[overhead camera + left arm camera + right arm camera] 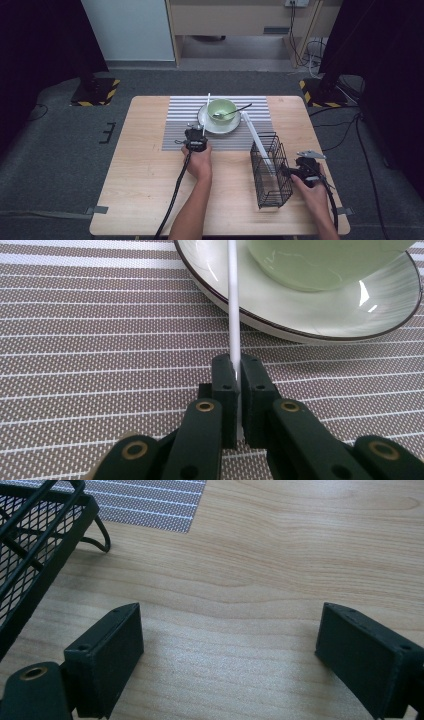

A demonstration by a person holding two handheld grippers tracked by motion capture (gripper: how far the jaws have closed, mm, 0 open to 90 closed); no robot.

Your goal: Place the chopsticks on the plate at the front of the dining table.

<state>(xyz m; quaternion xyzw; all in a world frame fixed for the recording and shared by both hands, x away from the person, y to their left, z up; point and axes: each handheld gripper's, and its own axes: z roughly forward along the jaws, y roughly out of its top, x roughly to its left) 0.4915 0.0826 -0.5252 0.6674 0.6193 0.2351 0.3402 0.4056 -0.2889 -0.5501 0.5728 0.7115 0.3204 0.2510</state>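
Pickup looks to be the step: left hand-held gripper (238, 371) is clamped on a thin white plastic chopstick (233, 300) lying ahead against the grey-green saucer (350, 320), right hand-held gripper (227, 650) gaping empty beside the black wire basket (270, 170), so lifting comes next.

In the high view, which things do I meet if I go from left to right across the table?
Left gripper, shut on a white chopstick → green bowl on a plate → black wire basket → right gripper, open. All lie on the wooden table.
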